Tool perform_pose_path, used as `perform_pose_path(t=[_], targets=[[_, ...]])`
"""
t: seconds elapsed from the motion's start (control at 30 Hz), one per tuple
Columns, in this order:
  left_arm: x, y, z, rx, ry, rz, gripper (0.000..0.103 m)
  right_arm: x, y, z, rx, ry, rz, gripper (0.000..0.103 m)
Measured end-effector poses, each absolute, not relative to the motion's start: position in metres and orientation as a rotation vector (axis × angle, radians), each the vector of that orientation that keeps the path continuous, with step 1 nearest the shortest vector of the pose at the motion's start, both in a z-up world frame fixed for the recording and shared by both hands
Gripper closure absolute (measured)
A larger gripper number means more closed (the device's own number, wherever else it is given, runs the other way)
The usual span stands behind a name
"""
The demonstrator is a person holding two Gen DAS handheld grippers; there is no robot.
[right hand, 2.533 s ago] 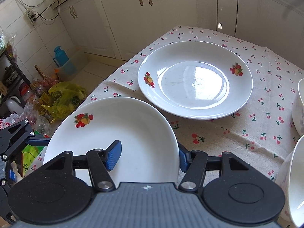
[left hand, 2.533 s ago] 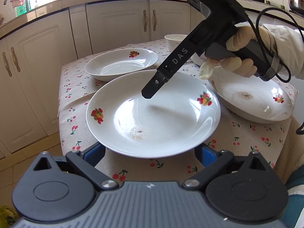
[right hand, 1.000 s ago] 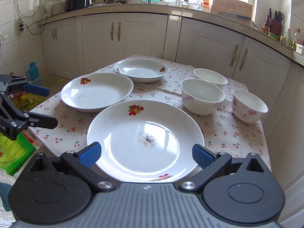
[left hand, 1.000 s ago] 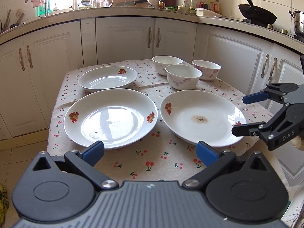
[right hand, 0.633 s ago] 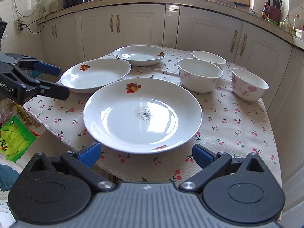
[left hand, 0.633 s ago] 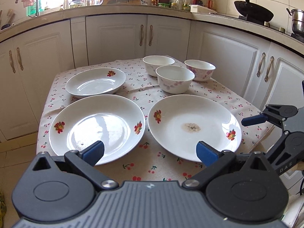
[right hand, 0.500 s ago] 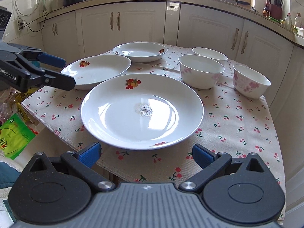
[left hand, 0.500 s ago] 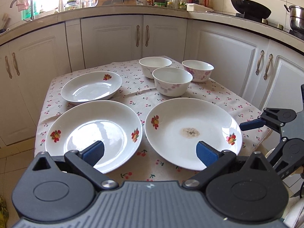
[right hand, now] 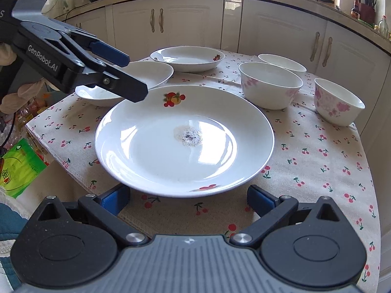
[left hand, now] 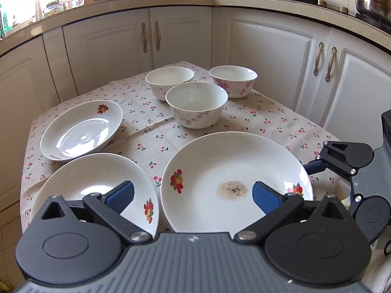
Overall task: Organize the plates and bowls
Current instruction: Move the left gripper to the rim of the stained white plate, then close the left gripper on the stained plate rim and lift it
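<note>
Both grippers are sitting closer to the table than half a second ago, and the left gripper is now reaching in over the rims of the two front plates instead of hanging off the table's left edge.

Going left to right in the left wrist view, a deep plate is lying at the far left of the cherry-print tablecloth. Just in front of it, a second plate is resting near the table's front edge, partly under the left gripper, whose jaws are standing wide apart with nothing between them. Next over, a big plate with a brownish stain in its middle is lying just beside the second plate. Behind it, three bowls are standing close together: a plain one at the back, a flowered one in front of it, and a pink-patterned one to the right. At the far right, the right gripper is hovering beside the big plate's rim; in its own view the right gripper is spread wide, released, with the big plate lying just ahead of its fingers.
</note>
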State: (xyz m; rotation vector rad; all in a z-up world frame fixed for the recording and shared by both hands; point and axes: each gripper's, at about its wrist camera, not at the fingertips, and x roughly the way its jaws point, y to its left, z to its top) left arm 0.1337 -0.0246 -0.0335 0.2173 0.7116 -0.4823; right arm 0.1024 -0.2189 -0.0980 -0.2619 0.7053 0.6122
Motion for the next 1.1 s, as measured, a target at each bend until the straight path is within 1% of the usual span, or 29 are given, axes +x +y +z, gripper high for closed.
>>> perform_pose_path(t=[0.27,0.57,0.83,1.03,1.1], targets=[[0.161,-0.038,-0.039,0.272,0.745,-0.54,0.001,0.107,-0.217,-0.099,-0.272,0.695,0.636,0.0],[0.189,-0.049,-0.044,0.296,0.825,-0.645,0.001,0.105,-0.218,-0.101,-0.266,0.679,0.64,0.0],[0.215,-0.053,-0.049,0.332,0.933,-0.693,0.001,0.104,-0.218,-0.1,-0.265,0.671,0.638,0.0],[0.227,-0.056,-0.055,0.334,1.016,-0.728,0.004,0.105,-0.218,-0.1,-0.263,0.67,0.644,0.0],[0.229,-0.057,-0.056,0.343,1.032,-0.74,0.007,0.105,-0.218,-0.1,-0.263,0.671,0.647,0.0]])
